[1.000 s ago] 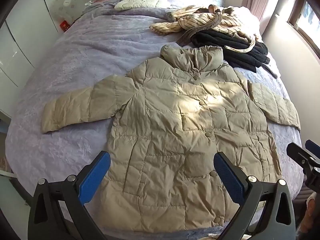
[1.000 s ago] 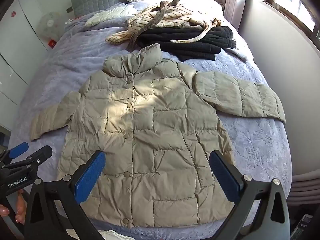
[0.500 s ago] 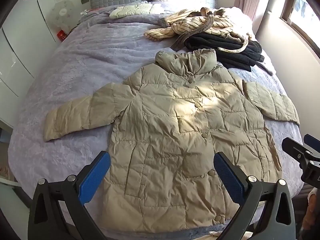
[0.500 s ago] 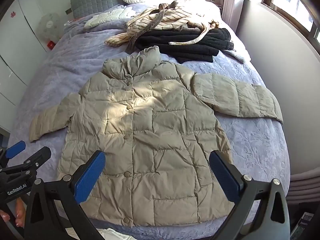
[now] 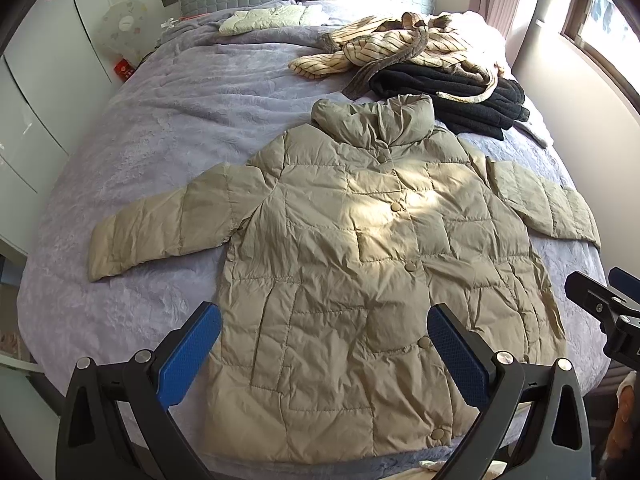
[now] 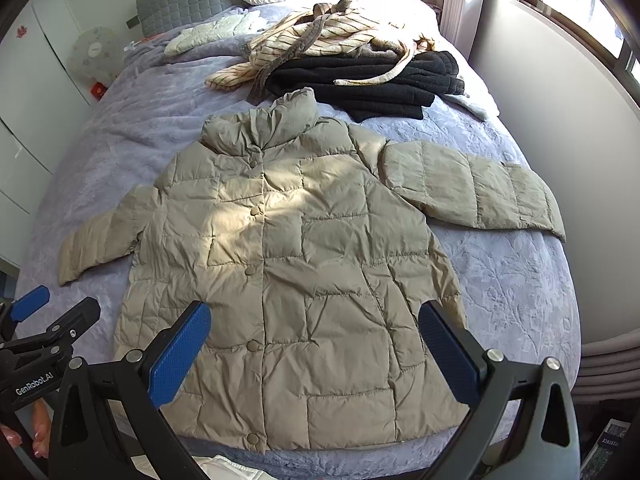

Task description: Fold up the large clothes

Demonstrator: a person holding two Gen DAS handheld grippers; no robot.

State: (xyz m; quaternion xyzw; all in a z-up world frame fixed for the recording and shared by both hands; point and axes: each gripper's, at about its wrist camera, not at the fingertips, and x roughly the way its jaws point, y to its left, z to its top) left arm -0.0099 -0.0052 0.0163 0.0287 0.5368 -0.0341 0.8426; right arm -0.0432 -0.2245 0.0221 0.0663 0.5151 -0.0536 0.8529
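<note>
Your left gripper (image 5: 324, 350) and right gripper (image 6: 316, 344) both hover above the coat's hem at the bottom of each frame, fingers spread wide and empty. The khaki quilted coat (image 5: 372, 256) lies flat, buttoned, centre frame on the lavender bed (image 5: 160, 128), sleeves outstretched. The clothes pile (image 6: 352, 68) sits beyond its collar, at the upper centre.

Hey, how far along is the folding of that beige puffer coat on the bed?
Done: the puffer coat lies spread flat, buttoned, on the bed, both sleeves out. In hand: nothing; the left gripper and right gripper hover open above its hem. Left: every fold, sleeves and body.
</note>
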